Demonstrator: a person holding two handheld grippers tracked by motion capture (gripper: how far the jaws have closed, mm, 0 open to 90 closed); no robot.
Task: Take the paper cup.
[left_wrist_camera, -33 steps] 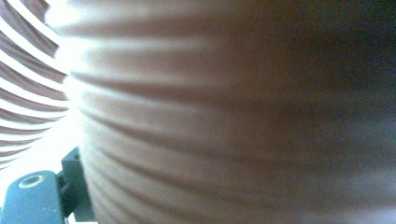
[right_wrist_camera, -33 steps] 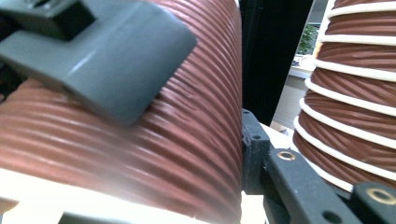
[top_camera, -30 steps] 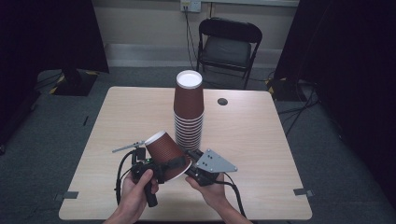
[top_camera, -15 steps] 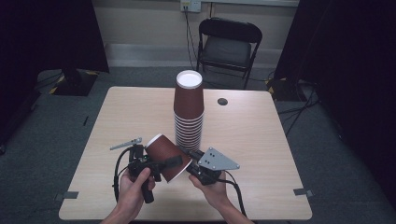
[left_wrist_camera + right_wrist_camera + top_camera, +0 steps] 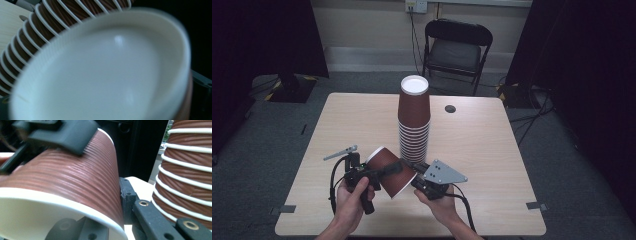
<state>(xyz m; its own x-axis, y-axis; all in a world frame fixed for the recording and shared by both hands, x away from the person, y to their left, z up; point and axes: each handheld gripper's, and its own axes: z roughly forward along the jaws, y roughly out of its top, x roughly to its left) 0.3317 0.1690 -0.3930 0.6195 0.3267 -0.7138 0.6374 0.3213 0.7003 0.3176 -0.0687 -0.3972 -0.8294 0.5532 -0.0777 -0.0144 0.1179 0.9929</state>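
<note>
A ribbed brown paper cup (image 5: 389, 172) hangs tilted over the near part of the table, narrow base up and left, white mouth down and right. My left gripper (image 5: 384, 172) reaches in from the left. One of its pads (image 5: 62, 135) presses on the cup's side (image 5: 75, 177), and the cup's white end (image 5: 100, 72) sits right in front of its camera. My right gripper (image 5: 406, 174) is shut on the cup's wall at the mouth, one jaw inside and one outside. A tall stack of upturned brown cups (image 5: 414, 120) stands just behind.
The light wooden table (image 5: 492, 150) has a small dark disc (image 5: 450, 108) to the right of the stack. A black folding chair (image 5: 457, 45) stands behind the far edge. Cables trail from both grippers toward the near edge.
The cup and the left gripper have sunk slightly toward the near edge, and the cup lies more level. The right hand has kept its place.
</note>
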